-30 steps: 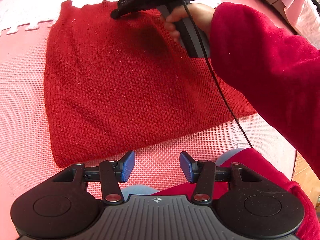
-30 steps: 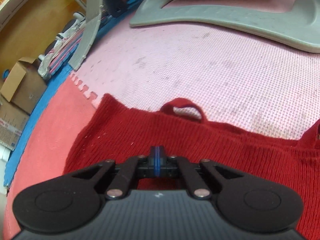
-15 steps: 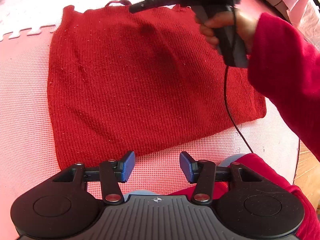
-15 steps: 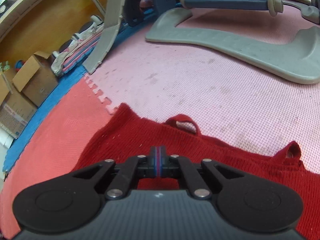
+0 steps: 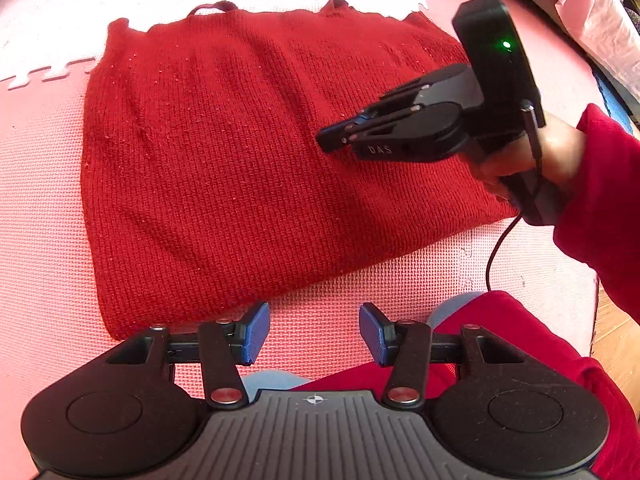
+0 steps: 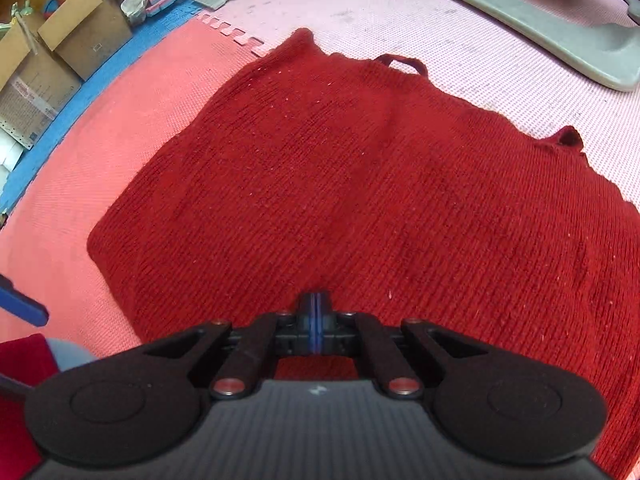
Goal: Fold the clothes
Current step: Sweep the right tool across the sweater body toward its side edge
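Red knit garment flat on foam mat. Left gripper apart, empty; right gripper together, seemingly clear above the knit.

Pink foam mat floor; red knit garment lies flat, apparently folded.

Mat lies bare on the left of the knit and along its near edge, w/ open room for a gripper there. On the right, a hand w/ the right gripper hangs over the knit, cable trailing down beside it. Far side: grey base and boxes sit well apart from the knit.
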The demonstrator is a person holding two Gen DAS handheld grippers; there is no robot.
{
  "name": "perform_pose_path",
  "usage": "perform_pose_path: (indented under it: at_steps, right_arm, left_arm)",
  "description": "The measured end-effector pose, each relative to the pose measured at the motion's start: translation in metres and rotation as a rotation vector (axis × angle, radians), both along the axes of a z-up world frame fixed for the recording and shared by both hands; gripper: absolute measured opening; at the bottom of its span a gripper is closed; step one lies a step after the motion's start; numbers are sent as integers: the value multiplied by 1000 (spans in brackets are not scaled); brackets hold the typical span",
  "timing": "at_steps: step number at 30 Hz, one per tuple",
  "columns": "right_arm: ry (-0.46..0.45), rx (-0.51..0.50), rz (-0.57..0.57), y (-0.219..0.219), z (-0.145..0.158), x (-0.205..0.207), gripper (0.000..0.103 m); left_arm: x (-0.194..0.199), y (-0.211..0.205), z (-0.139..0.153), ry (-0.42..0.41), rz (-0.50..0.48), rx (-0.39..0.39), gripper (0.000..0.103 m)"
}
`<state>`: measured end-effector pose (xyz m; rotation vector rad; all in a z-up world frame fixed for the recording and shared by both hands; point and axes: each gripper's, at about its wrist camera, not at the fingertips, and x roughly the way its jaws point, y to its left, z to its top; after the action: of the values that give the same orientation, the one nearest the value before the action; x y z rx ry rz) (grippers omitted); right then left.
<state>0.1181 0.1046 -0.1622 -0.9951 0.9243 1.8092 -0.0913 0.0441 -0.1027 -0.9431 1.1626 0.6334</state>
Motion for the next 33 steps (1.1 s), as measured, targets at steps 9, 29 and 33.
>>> perform_pose_path:
  at_steps: [9, 29, 33]
  right_arm:
    - [34, 66, -112, 69, -10, 12, 1]
    - [-26, 162, -261, 111, -14, 20, 0]
    - [-35, 117, -290, 82, 3, 25, 1]
  left_arm:
    - [4, 0, -5, 4, -2, -17, 52]
    - [-9, 25, -19, 59, 48, -32, 52]
    - [-17, 25, -19, 67, 65, -28, 52]
